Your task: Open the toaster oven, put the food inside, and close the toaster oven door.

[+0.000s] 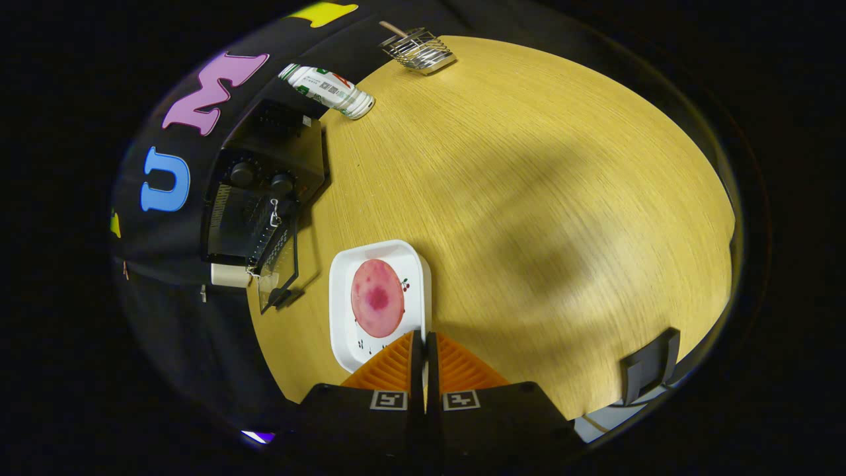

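At the bottom centre of the frame the gripper (pixel 423 344) has its two fingers clenched together, nothing held between them, with only a thin slit left. Their tips sit at the near edge of a white square plate (pixel 344 317), apparently just over its rim; whether they touch it cannot be told. On the plate lies the food, a round pink slice (pixel 377 297) with a darker blotch in the middle, just ahead of the fingers and a little left. The plate rests on a pale wooden table (pixel 529 198). Further off, at the left of the frame, stands the black toaster oven (pixel 264 192), its glass door (pixel 277 271) hanging open toward the plate, two knobs on its front. Beyond it, upper left, a white bottle (pixel 327 89) lies on its side. Farthest away, at the top, sits a wire rack (pixel 418 49).
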### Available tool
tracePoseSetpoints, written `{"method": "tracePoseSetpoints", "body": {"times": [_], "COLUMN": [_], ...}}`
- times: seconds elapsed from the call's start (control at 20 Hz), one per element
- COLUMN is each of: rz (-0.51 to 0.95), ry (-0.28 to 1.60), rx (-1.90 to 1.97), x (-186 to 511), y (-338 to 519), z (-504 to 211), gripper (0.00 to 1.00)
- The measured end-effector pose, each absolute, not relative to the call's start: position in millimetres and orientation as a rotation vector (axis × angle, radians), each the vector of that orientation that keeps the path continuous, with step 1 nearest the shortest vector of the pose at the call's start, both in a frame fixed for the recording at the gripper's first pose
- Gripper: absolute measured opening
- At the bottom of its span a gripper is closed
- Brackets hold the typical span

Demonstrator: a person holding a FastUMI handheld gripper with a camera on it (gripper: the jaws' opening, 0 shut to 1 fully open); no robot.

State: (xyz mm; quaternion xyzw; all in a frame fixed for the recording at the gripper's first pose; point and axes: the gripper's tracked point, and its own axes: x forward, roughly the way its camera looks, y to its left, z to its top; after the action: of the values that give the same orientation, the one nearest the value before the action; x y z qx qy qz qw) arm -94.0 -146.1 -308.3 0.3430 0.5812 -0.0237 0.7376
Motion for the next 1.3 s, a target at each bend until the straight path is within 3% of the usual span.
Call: {"method": "tracePoseSetpoints", "body": {"times": [0.65, 1.3], "rz": [-0.078, 0.035], "ry": [1.064, 1.004], "rx": [1.037, 1.095], "x": [-118.0, -26.4], "y": [-68.6, 58.8], "z": [-226.5, -196.3], "gripper": [0.05, 0.05]}}
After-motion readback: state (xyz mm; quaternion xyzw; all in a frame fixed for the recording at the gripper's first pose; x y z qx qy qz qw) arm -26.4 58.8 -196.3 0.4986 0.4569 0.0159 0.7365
